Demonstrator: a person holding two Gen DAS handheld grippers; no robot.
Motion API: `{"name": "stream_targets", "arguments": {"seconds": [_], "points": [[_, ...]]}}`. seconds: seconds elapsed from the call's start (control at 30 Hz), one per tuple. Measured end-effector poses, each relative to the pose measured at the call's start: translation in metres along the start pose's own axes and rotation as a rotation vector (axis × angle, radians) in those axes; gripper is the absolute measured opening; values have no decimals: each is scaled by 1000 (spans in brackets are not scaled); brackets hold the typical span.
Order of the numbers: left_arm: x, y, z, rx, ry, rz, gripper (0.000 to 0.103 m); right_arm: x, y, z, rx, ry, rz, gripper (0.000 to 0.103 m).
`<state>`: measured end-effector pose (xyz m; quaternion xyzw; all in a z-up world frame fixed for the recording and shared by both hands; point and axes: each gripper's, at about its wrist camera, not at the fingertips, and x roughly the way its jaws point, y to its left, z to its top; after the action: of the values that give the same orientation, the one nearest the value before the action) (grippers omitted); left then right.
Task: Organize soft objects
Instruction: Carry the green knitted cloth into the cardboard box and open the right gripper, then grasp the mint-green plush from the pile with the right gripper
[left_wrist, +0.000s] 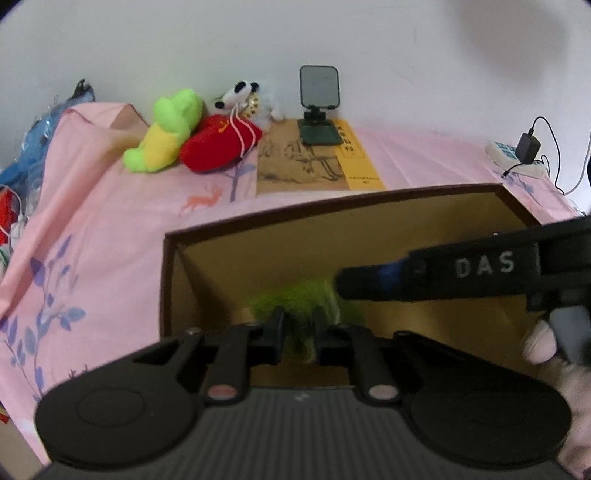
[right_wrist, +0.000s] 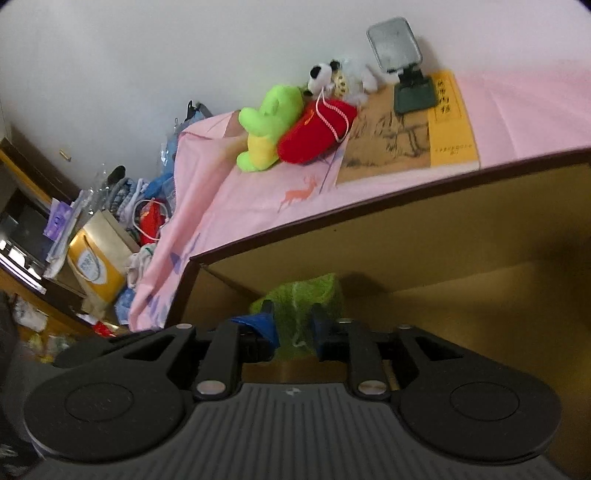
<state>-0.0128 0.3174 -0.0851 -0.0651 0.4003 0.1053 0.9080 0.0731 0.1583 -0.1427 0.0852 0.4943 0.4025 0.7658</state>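
Green fuzzy cloth (left_wrist: 295, 306) hangs inside the cardboard box (left_wrist: 369, 229), lying between the fingers (left_wrist: 275, 325) of the left gripper (left_wrist: 298, 332), which stand slightly apart with the cloth filling the narrow gap; whether the pads still press on it I cannot tell. In the right wrist view the same cloth (right_wrist: 306, 302) sits between the blue-tipped fingers (right_wrist: 267, 328) of the right gripper (right_wrist: 293, 332), likewise only a little parted, grip uncertain. The box rests on the pink sheet (left_wrist: 110, 221) of the bed. Near the bed's far edge, by the wall, lie a green frog plush (left_wrist: 166, 129), a red pouch (left_wrist: 218, 147) touching it and a panda plush (left_wrist: 240, 94).
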Motion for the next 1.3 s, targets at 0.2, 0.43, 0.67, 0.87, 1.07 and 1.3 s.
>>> {"name": "stream_targets", "arguments": {"seconds": [0.2,0.43,0.67,0.87,1.07,1.3], "points": [[1,-9,-2,71,-15,32,21,-16,-32,3,110,6,-89,8],[-3,-17,-5,189,-37,-54,28,-50,-70,-19,226,0,-186,9],[-4,-20,-3,247,-55,-101,32,-74,-69,-56,249,-25,-181,9],[-31,-36,-3,233,-88,-32,50,-95,-40,-59,88,-128,-242,10],[-85,-76,-8,243,-190,-24,61,-132,-24,-64,-3,-253,-210,10],[-117,-131,-23,278,-178,-152,64,-176,-32,-86,-39,-348,-208,11]]}}
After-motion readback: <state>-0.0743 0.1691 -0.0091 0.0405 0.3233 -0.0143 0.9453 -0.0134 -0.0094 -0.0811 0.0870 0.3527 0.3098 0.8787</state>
